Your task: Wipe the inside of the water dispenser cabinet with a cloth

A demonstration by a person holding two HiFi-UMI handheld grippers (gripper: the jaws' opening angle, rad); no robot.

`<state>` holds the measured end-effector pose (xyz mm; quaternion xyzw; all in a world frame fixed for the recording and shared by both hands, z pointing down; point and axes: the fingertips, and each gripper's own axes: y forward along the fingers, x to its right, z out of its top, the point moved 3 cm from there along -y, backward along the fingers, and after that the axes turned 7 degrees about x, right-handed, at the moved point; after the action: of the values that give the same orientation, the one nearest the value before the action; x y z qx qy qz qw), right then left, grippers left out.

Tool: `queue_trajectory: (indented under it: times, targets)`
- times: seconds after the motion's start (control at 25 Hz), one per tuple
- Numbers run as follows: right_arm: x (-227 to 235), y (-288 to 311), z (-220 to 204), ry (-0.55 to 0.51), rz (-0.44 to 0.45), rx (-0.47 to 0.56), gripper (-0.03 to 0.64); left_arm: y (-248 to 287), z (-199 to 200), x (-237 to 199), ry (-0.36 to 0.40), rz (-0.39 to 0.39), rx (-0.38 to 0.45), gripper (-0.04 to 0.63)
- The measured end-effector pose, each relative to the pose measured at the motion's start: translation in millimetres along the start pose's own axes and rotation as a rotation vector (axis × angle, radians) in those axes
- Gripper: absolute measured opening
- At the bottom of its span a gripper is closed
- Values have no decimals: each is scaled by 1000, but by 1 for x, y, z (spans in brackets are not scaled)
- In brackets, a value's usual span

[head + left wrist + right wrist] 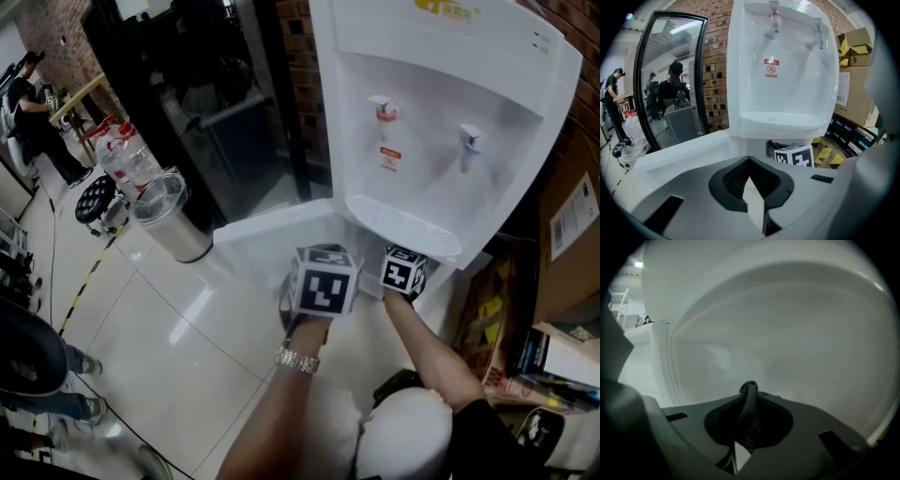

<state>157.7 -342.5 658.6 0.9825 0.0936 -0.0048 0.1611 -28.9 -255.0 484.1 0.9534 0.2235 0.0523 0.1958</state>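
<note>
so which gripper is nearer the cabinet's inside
Right. The right gripper is inside the cabinet, holding the cloth; the left gripper is outside, by the open door.

There is one water dispenser [441,56] with two taps [383,111] [469,142], two grippers, the left gripper [752,187] and the right gripper [745,430], one dark cloth [749,413], one steel bin [173,217] and one wristwatch [298,359].

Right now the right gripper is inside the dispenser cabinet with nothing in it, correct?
No. The right gripper is shut on a dark cloth, as the right gripper view shows; it is inside the white cabinet, as you say.
</note>
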Motion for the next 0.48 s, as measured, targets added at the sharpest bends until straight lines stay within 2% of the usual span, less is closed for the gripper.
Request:
queue_trajectory:
  times: [0.12,0.2,0.28,0.36,0.48]
  targets:
    - [-30,4,-1,55,181,14,26,-1,0,0,-1,0,-1,3]
    - [-55,3,-4,56,306,23,26,-1,-2,-1,-3,1,-5,3]
    - [-72,-1,-5,23,371,32,26,-2,-2,0,-5,-1,-5,3]
    - [-75,0,-5,2,364,27,26,-3,-1,-1,-6,-2,-2,3]
    - [-50,7,-9,14,241,10,26,-4,-1,-2,-6,-2,0,3]
